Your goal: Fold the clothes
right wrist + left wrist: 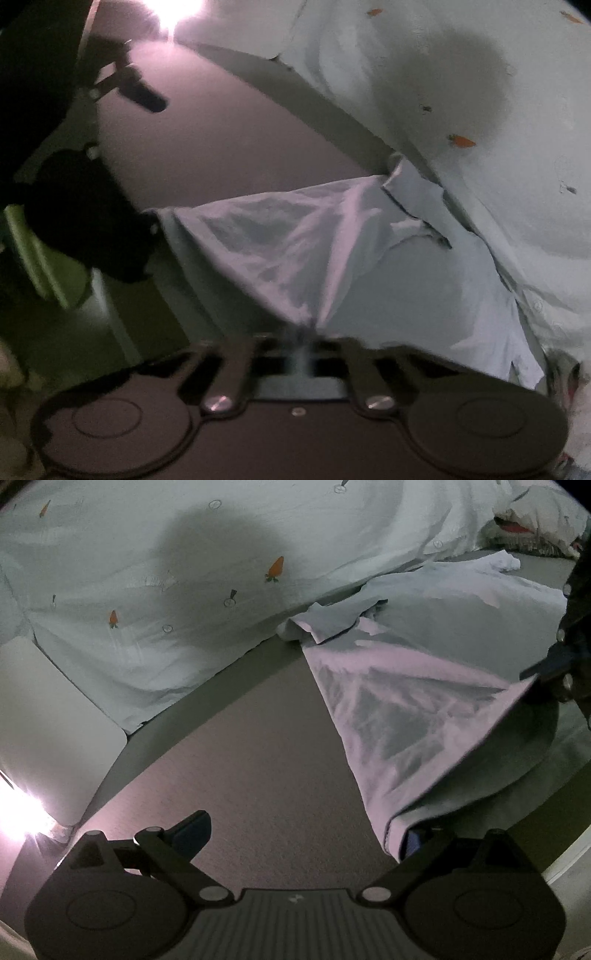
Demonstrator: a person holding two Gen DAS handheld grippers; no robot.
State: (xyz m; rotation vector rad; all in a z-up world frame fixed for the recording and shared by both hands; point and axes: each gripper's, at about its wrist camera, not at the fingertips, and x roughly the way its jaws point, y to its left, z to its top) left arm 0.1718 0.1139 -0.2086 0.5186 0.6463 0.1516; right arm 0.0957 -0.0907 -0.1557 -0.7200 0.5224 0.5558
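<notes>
A pale, thin garment (424, 701) lies spread on the grey sheet (240, 757), with one corner lifted and stretched taut. My right gripper (303, 338) is shut on that lifted corner; in the left wrist view the right gripper (554, 675) shows at the right edge, gripping the cloth. My left gripper (304, 836) stands wide open low over the sheet. Another corner of the garment (258, 251) drapes over its right finger, the left finger is bare, and nothing is pinched. In the right wrist view the left gripper (147, 158) shows at the left.
A pale duvet with a carrot print (147, 572) is bunched along the far side. A white pillow (44, 720) lies at the left beside a bright glare (14, 819). Crumpled laundry (535, 517) sits at the far right. The bed's edge (565, 867) runs near the right.
</notes>
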